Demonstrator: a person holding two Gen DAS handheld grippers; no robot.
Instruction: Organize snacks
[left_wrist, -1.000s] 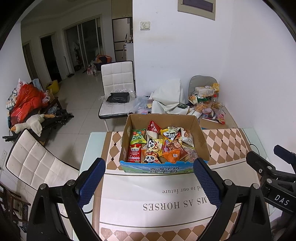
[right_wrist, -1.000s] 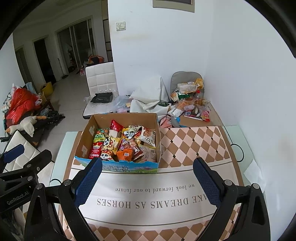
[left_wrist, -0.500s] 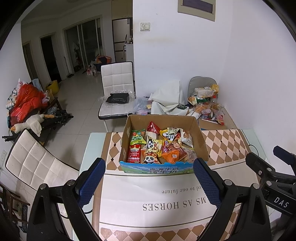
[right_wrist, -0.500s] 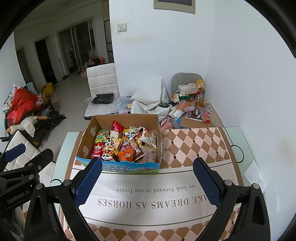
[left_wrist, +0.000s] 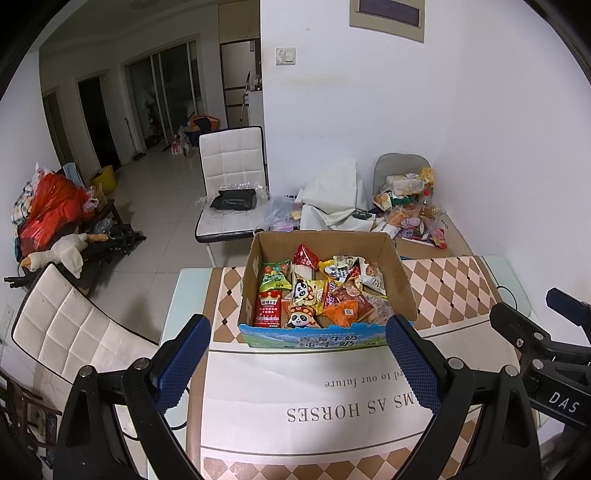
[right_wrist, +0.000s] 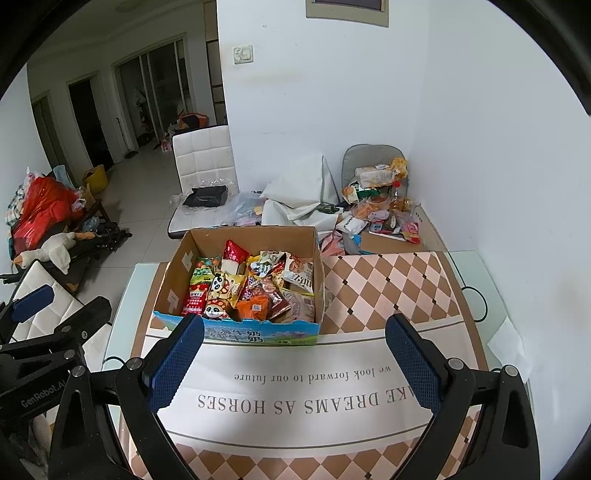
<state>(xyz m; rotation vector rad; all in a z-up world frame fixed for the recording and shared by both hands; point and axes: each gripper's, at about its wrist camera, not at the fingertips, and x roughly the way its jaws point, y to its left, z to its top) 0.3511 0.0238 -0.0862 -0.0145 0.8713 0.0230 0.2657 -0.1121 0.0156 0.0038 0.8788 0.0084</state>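
Tablecloth: "DREAMS AS HORSES"; gripper: "DAS".

The box is seen to be matt brown cardboard with a glossy printed front. Shiny plastic wrappers are noted on the snack packets. Finger pads are rough, textured blue; the table edge is smooth glass.

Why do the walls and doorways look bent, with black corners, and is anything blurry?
Left wrist view: fisheye lens curves the doorways and blackens the corners; the snack box is sharp, evenly lit.
Right wrist view: same bending; the printed table mat reads clearly, and the open right gripper looks oversized.
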